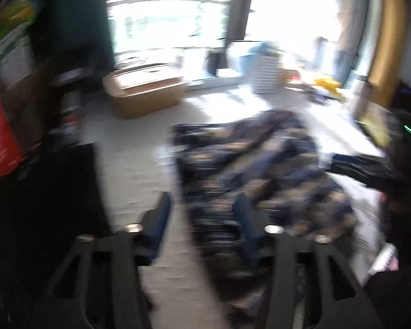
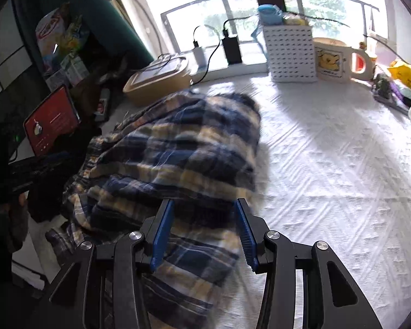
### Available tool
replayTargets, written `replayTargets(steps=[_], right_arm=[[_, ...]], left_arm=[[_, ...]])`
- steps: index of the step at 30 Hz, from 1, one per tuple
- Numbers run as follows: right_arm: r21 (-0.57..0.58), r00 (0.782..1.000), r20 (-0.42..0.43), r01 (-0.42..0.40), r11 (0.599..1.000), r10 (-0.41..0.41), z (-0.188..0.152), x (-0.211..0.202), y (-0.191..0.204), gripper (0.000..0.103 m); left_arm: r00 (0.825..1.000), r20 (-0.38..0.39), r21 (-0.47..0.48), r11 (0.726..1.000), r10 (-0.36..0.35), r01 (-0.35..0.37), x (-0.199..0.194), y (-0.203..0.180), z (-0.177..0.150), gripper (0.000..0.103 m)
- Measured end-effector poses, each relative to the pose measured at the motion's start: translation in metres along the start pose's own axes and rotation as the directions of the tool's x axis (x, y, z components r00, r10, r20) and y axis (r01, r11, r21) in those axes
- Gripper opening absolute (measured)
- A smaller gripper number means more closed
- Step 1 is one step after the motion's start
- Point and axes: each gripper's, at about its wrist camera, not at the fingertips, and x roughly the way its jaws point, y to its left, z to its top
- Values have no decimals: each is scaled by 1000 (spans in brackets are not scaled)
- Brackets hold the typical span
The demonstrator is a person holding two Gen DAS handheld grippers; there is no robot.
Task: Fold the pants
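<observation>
The pants are blue, navy and tan plaid (image 2: 178,153). They lie bunched in a loose heap on the white quilted bed cover (image 2: 328,164). In the blurred left wrist view the pants (image 1: 260,170) lie ahead and to the right. My left gripper (image 1: 202,205) is open, with its right finger over the near edge of the cloth and its left finger over the bare cover. My right gripper (image 2: 204,205) is open and empty, with its blue pads wide apart over the near part of the heap.
A tan lidded box (image 2: 156,82) sits at the back left of the bed. A white perforated basket (image 2: 290,52) and a cream mug (image 2: 339,60) stand by the window. A red tablet (image 2: 52,120) leans at the left. Yellow items (image 2: 405,76) lie at the right edge.
</observation>
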Motion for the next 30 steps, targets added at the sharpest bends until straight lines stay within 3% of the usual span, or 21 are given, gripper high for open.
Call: replayTargets(steps=[1, 4, 5, 6, 7, 14, 15, 16, 19, 20, 22, 25, 30], right_arm=[[-1, 1000, 6, 1, 1000, -1, 1, -3, -1, 48], [-21, 1000, 8, 1, 1000, -1, 1, -9, 4, 48], [-29, 1000, 5, 0, 1000, 0, 0, -10, 6, 48], [-36, 1000, 2, -3, 999, 3, -2, -10, 8, 48], [-43, 1000, -3, -10, 999, 10, -5, -11, 10, 48], [-172, 992, -67, -115, 978, 105, -29, -17, 48, 48], [-182, 992, -77, -111, 977, 99, -32, -16, 52, 48], [-184, 992, -91, -101, 978, 85, -36, -12, 54, 48], [-167, 990, -134, -54, 985, 31, -48, 2, 53, 47], [-165, 990, -141, -39, 986, 15, -52, 5, 53, 39], [-159, 992, -127, -26, 987, 6, -59, 4, 52, 34], [-146, 993, -119, -1, 989, -17, -66, -2, 48, 18], [-139, 994, -108, 12, 990, -27, -77, -12, 43, 13]], left_arm=[[1000, -6, 40, 999, -16, 17, 1, -11, -3, 69], [998, -61, 105, 994, 9, -2, 16, -27, -15, 68], [997, -75, 101, 995, 9, -2, 21, -26, -19, 65], [996, -89, 84, 996, 13, -5, 24, -23, -23, 48], [995, -101, 61, 998, 13, -6, 26, -18, -26, 42], [998, -30, -25, 998, -53, 52, 4, -5, -33, 42], [998, -28, -25, 998, -53, 53, 3, -6, -34, 36], [999, -32, -16, 999, -44, 43, 5, -8, -34, 16], [999, -39, 18, 1000, -20, 20, 12, -10, -40, 9], [999, -41, 14, 1000, -10, 10, 13, -9, -43, 9], [1000, -31, -5, 1000, 0, 0, 10, -7, -44, 9], [998, -12, -33, 998, 58, -58, 2, 0, -46, 4], [984, -62, -96, 981, 165, -171, 1, 28, -60, 0]])
